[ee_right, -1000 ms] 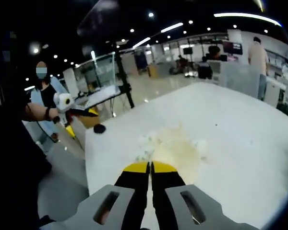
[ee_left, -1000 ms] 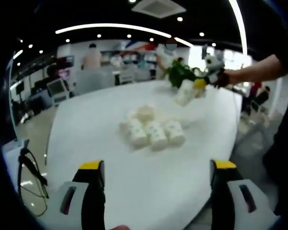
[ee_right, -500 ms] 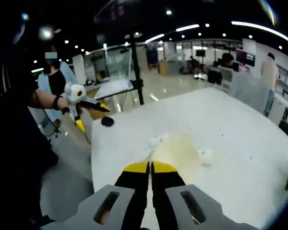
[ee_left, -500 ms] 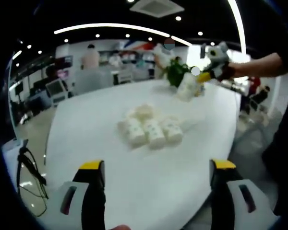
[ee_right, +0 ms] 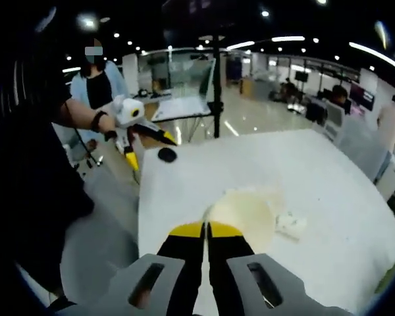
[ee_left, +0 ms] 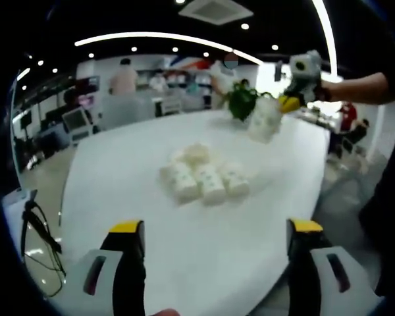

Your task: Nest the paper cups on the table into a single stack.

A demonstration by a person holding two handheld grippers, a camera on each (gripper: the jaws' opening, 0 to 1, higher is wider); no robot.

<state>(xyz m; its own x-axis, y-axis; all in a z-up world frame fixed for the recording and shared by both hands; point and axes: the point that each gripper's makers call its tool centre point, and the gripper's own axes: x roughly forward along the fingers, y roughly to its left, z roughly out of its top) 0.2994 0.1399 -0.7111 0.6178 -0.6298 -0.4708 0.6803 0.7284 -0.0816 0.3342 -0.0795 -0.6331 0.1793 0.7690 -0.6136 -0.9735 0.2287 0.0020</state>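
Observation:
Several white paper cups [ee_left: 201,176] lie on their sides in a cluster mid-table on the white round table [ee_left: 118,178]. My left gripper [ee_left: 215,228] hovers near the table's close edge, open wide with nothing between its fingers. Past the cluster, my right gripper [ee_left: 291,100] holds one paper cup [ee_left: 263,122] in the air above the table's far side. In the right gripper view, the right gripper [ee_right: 206,230] is shut on that cup's rim [ee_right: 242,210], which looks blurred and yellowish. The lying cups [ee_right: 291,224] sit beyond it, and the left gripper [ee_right: 148,150] is open at the table's far edge.
A green plant [ee_left: 240,99] stands at the table's far edge, close to the held cup. A black cable stand [ee_left: 38,232] is off the table's left side. A black pole [ee_right: 217,85] and a person's arm [ee_right: 72,115] are beyond the table. People stand in the background.
My right gripper has carried the cup a little up and to the right in the left gripper view, and its own camera has swung round. The left gripper and the lying cups have stayed put.

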